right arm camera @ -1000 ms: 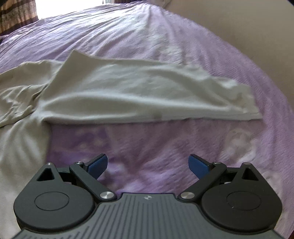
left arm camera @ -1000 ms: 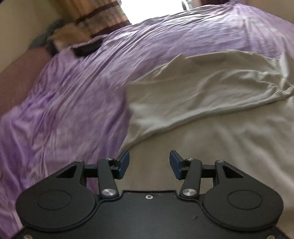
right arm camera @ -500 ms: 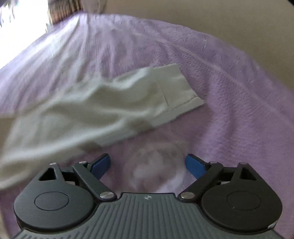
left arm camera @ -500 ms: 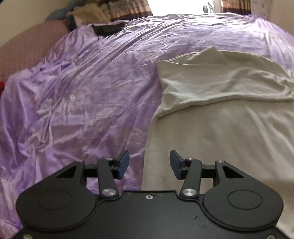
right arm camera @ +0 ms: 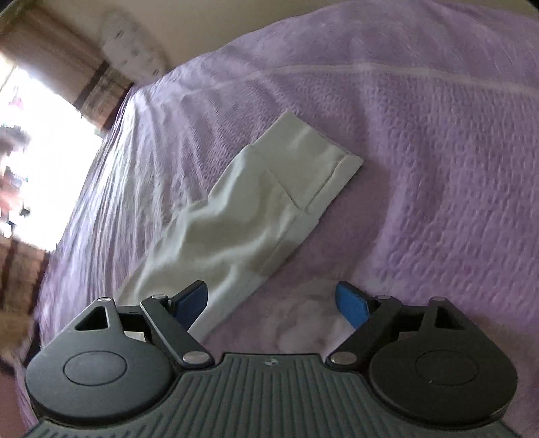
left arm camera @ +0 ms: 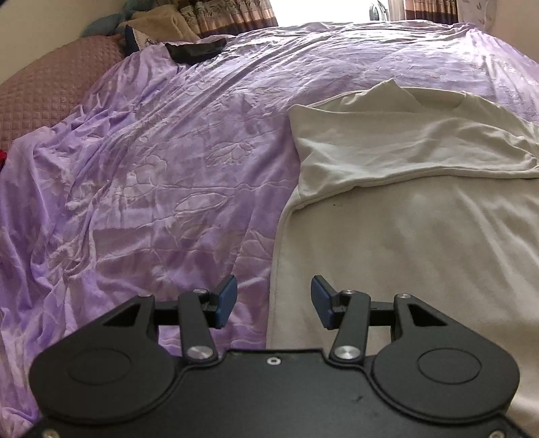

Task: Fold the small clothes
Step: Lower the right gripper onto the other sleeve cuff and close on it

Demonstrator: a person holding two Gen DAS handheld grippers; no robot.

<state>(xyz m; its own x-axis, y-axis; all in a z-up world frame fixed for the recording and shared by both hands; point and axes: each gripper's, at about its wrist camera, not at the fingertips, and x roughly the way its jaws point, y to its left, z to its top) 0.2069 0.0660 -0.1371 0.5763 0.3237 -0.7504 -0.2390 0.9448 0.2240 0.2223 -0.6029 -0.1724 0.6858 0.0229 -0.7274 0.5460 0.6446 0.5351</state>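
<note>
- Landmark: cream-white cotton T-shirt (left arm camera: 421, 215), lying flat on the bed over a crinkled lilac satin bedspread (left arm camera: 151, 175).
- Shirt state: upper part folded across the body; the fold edge runs as a ridge across the cloth. Neck opening (left arm camera: 438, 97) at the shirt's far end, facing the window.
- Left tool (left arm camera: 273, 300): jaws parted about halfway, nothing between the blue pads (left arm camera: 225, 300). It hangs over the shirt's left side edge, one pad over the lilac cover, the other over white cloth. Contact with fabric: can't tell.
- Right tool (right arm camera: 271, 301): jaws spread wide, empty. Tilted view, some blur.
- Short white sleeve with hemmed cuff (right arm camera: 289, 188) sticks out from the shirt onto the bedspread; in the right wrist view it runs diagonally away from the tool's left pad (right arm camera: 192, 300). That pad sits over the sleeve's near edge, the other pad over bare bedspread beside the sleeve.
- Left of the shirt, well apart: pink quilted cover (left arm camera: 50, 91) at the bed's edge.
- Beyond the shirt's far left corner: black cloth item (left arm camera: 197, 50), plus a heap of beige and teal fabric (left arm camera: 151, 23) beside patterned curtains (left arm camera: 229, 15).
- Bright window behind the shirt's far end, blown out.
</note>
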